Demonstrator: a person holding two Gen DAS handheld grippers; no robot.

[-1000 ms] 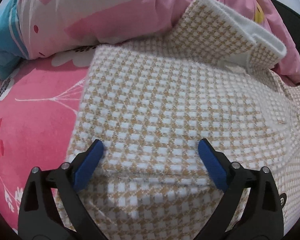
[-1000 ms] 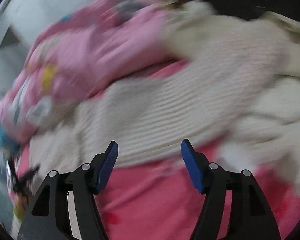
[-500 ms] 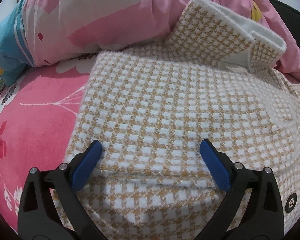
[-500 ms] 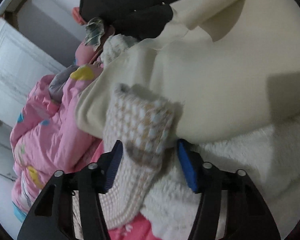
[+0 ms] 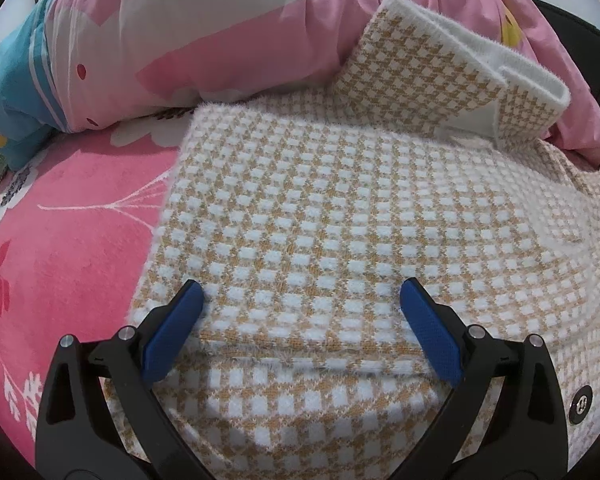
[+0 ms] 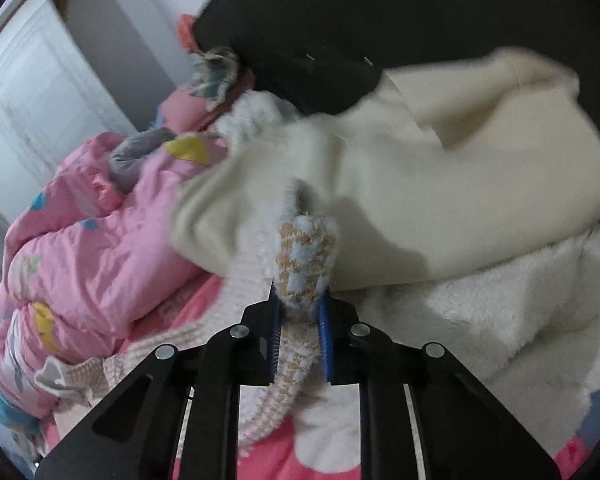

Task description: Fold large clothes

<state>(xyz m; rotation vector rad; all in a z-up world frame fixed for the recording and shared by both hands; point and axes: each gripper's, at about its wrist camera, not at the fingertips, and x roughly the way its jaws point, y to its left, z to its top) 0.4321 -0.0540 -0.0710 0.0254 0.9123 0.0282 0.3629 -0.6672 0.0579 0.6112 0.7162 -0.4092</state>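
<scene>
My right gripper (image 6: 298, 332) has just been closing, and its jaws are now clenched on a bunched fold of the houndstooth coat (image 5: 340, 220), the tan-and-white knit pinched between the two blue pads. The worry is how little I seem to have: the grip looks to be on a thick, fluffy roll near an edge, and if I lift or sweep it across quickly the fuzzy knit could slide out of the pads, or I could drag only one layer and leave the rest behind, so the fold would come out skewed. There is also a cream garment (image 6: 460, 184) and a white fleecy piece (image 6: 520, 312) lying just beside the pinched fold; a careless pull could catch them and haul them along with it. The pink quilt (image 6: 100, 248) heaped close by could get in the way of the swing too.

My left gripper (image 5: 302, 328) is released, its jaws standing wide, and it hangs over the coat without pressing on it as far as I can judge. The coat lies spread on the pink floral bed sheet (image 5: 60, 220), with a folded edge running across right between my left pads and its collar or flap (image 5: 440, 68) turned up at the far side against the quilt. If the left stays idle while the right pulls, I think the whole coat may slide over the sheet instead of folding
</scene>
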